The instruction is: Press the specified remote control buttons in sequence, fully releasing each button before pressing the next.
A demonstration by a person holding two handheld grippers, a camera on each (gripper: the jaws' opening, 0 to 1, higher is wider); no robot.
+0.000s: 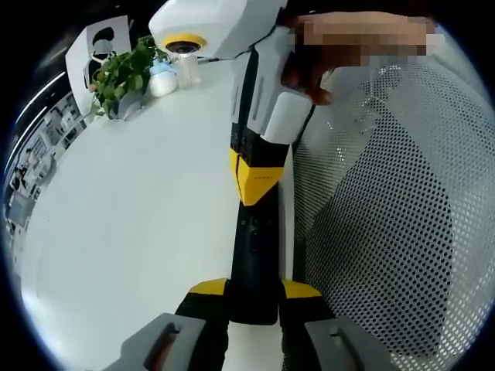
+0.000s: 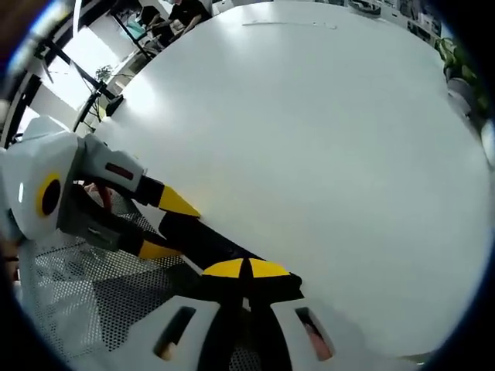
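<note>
Over remote (image 1: 254, 263): left gripper (image 1: 255, 297) clamps end, right gripper (image 2: 246, 270) tips pressing.

Smooth, faintly glossy white surface (image 1: 139, 224). Slim black matt plastic remote control (image 1: 255, 255). Beside the left gripper (image 1: 255, 305), a white perforated mesh sheet (image 1: 387, 232). Both grippers' shells look like smooth white plastic.

- Remote (image 1: 254, 255): one, black, long and narrow.
- Grippers: two, the left gripper (image 1: 254, 305) and the right gripper (image 2: 246, 272), each with yellow-tipped jaws.
- Worktop (image 1: 139, 216): one, white.
- Potted plant (image 1: 120, 77): one, at the far edge.
- Small bottles: two beside the plant, one with a blue cap (image 1: 161, 77) and one clear (image 1: 188, 71).
- Perforated mesh surface (image 1: 394, 232): one, beside the remote.
</note>
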